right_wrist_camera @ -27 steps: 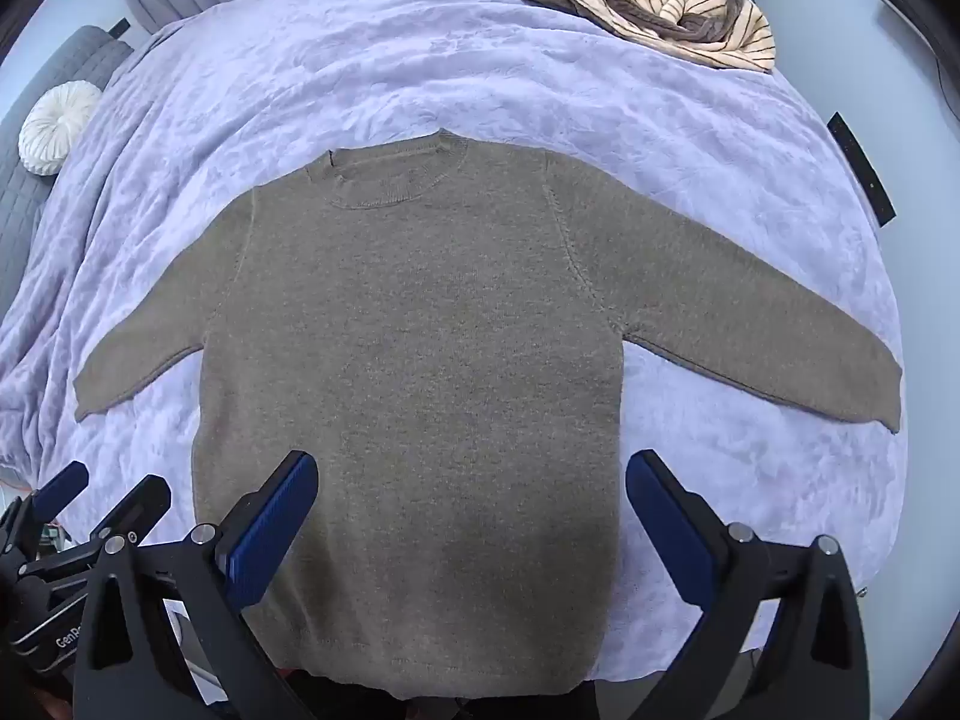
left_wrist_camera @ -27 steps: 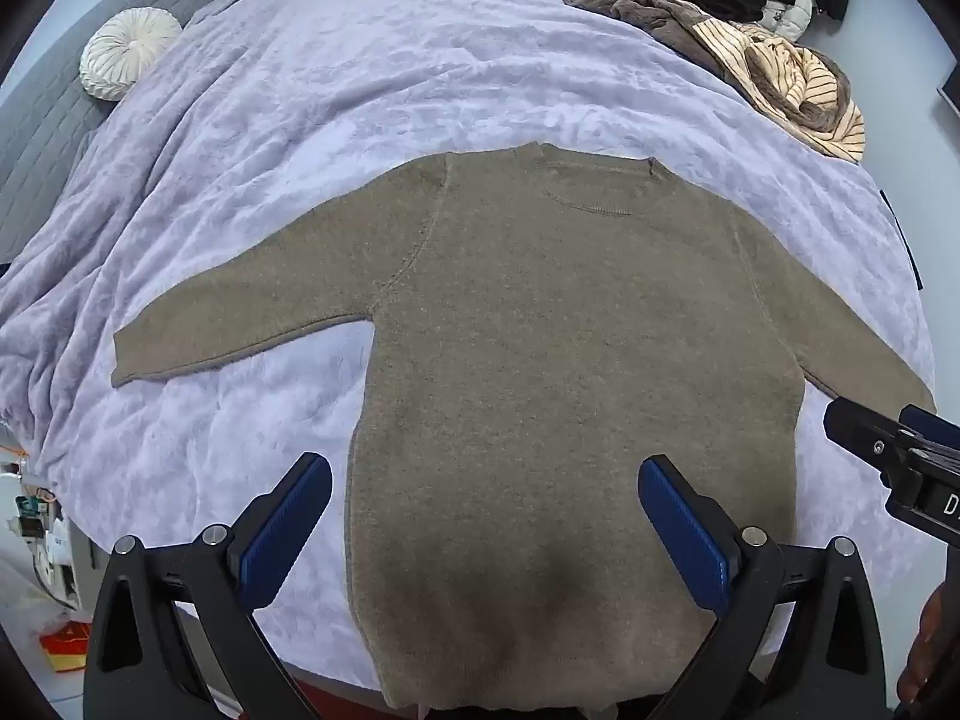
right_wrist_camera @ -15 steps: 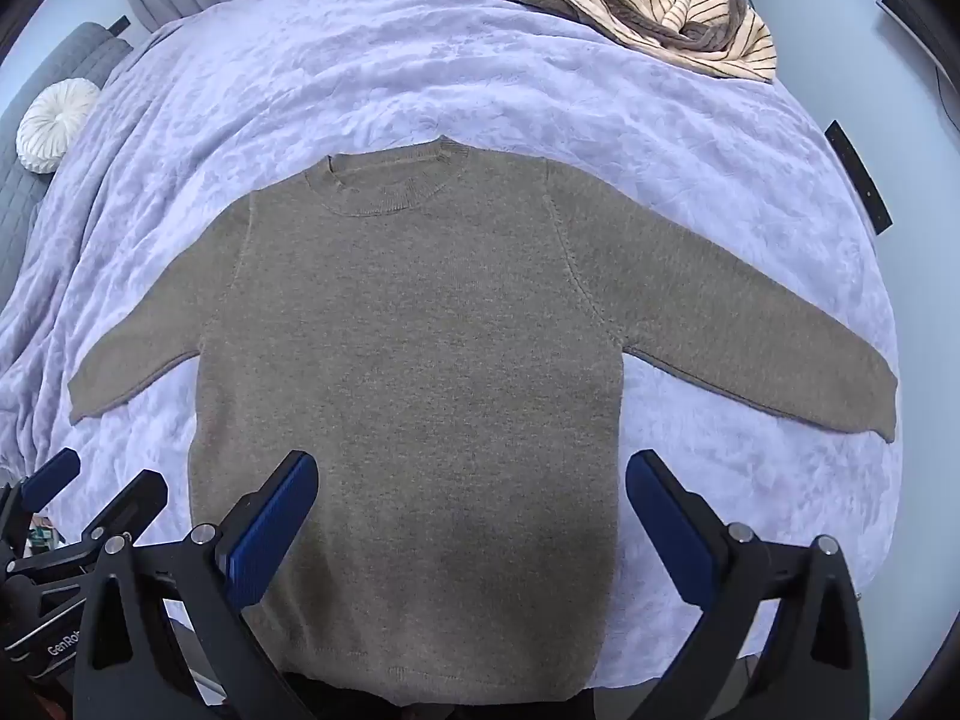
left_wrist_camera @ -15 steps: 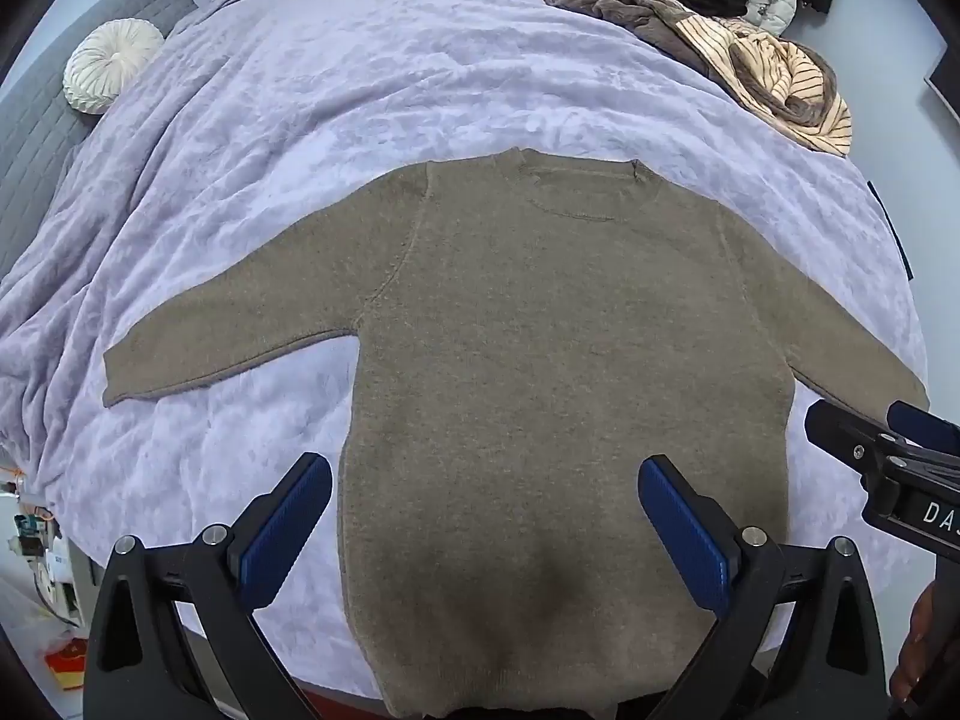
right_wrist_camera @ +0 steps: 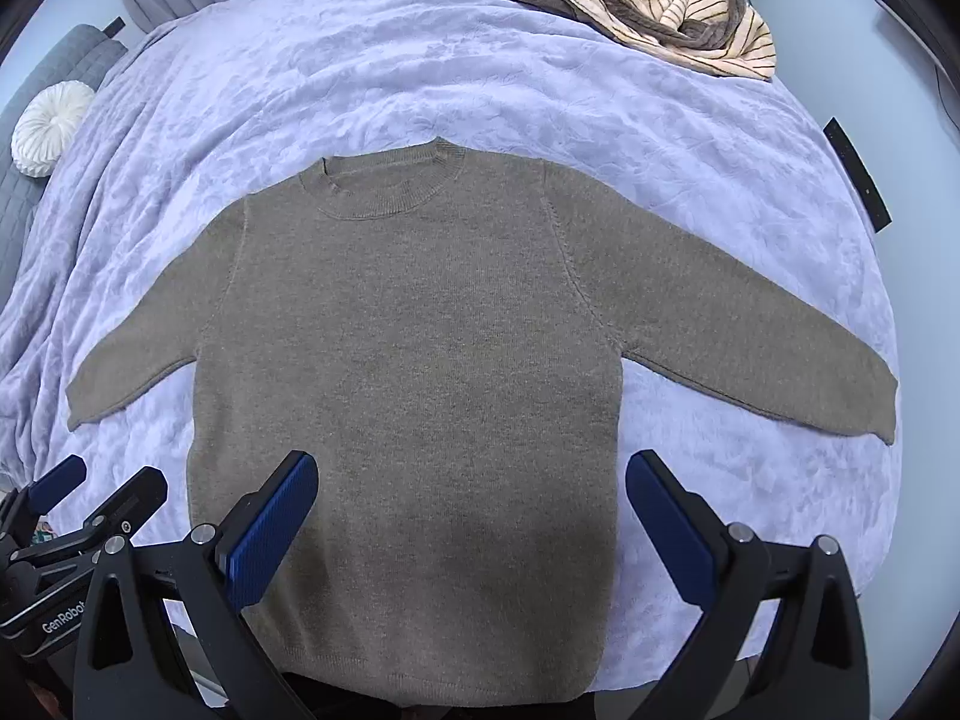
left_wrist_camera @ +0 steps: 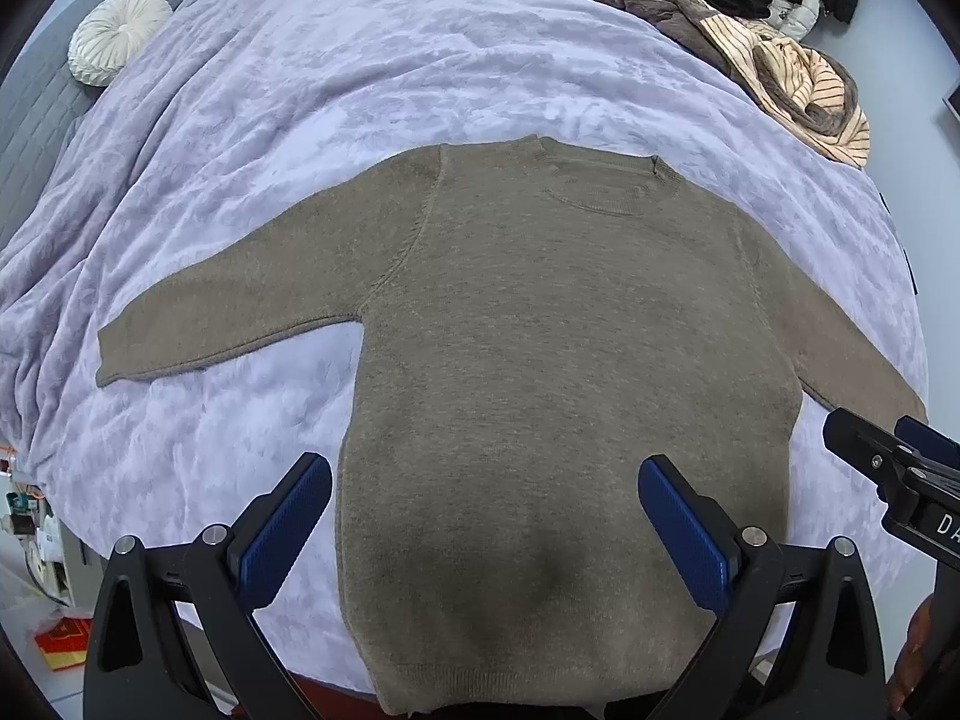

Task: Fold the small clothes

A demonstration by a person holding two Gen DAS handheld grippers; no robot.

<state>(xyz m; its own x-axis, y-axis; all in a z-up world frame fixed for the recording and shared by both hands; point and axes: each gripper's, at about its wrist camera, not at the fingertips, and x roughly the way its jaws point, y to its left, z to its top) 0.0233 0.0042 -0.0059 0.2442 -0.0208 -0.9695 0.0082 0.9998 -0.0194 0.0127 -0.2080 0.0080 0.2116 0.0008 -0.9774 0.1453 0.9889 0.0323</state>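
An olive-brown knit sweater [left_wrist_camera: 558, 348] lies flat on the lilac bedspread [left_wrist_camera: 360, 60], front up, collar far, both sleeves spread out to the sides. It also shows in the right wrist view [right_wrist_camera: 414, 348]. My left gripper [left_wrist_camera: 485, 516] is open and empty, above the sweater's lower hem. My right gripper [right_wrist_camera: 471, 510] is open and empty, also above the hem. The right gripper shows at the right edge of the left wrist view [left_wrist_camera: 894, 468]; the left gripper shows at the lower left of the right wrist view [right_wrist_camera: 78, 510].
A pile of brown and striped clothes [left_wrist_camera: 774, 54] lies at the bed's far right corner, also in the right wrist view [right_wrist_camera: 648, 0]. A round white cushion [left_wrist_camera: 117, 36] sits on a grey sofa at the far left. The bed's near edge runs under the hem.
Both grippers have drifted slightly; the sweater sits a little lower and more central in the views. The sweater itself has not moved. Both grippers stay open.
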